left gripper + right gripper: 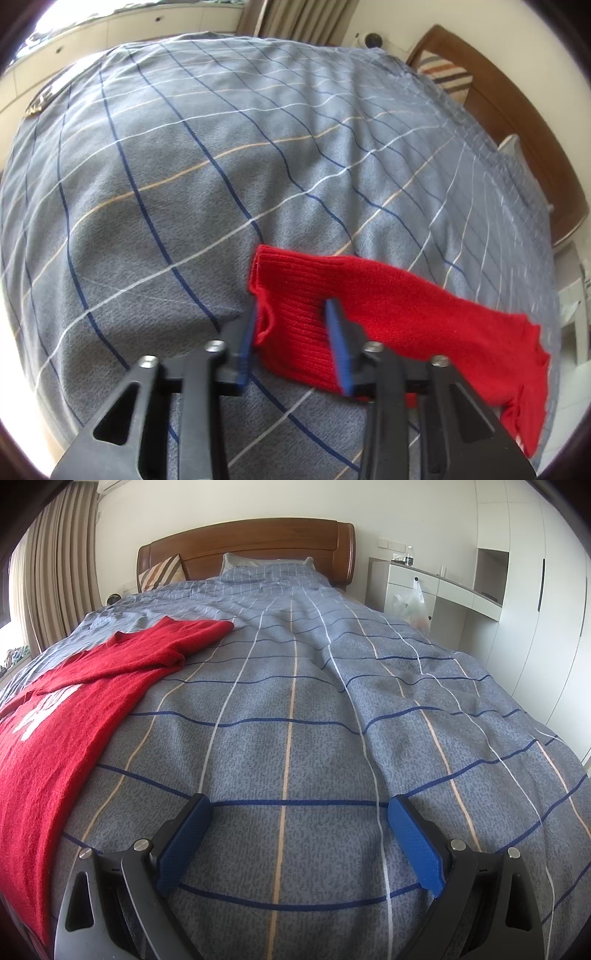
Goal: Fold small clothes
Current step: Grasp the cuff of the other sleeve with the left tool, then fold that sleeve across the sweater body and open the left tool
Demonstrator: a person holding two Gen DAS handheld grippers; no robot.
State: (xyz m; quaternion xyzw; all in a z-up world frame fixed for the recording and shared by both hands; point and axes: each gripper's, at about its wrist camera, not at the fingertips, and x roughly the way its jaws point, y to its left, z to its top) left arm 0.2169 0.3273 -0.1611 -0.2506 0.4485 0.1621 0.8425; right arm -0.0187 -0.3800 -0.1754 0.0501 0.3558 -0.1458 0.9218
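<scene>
red sweater (74, 701) has white print on the front, too skewed to read, lying flat on the plaid duvet (314, 720) just left of the right gripper (299, 845), which is wide open w/ nothing in it. left gripper (291, 332) is part open, blue pads either side of the ribbed cuff of the sleeve (369, 306), not clamped. ahead of the right gripper: wooden headboard (258, 542), striped pillow (162, 574), plastic bag (415, 602) w/ unclear contents hanging by the white desk (461, 587).

Left hand-held gripper (291, 314) has its jaws partly parted with blue pads; right hand-held gripper (299, 812) has its jaws spread wide
</scene>
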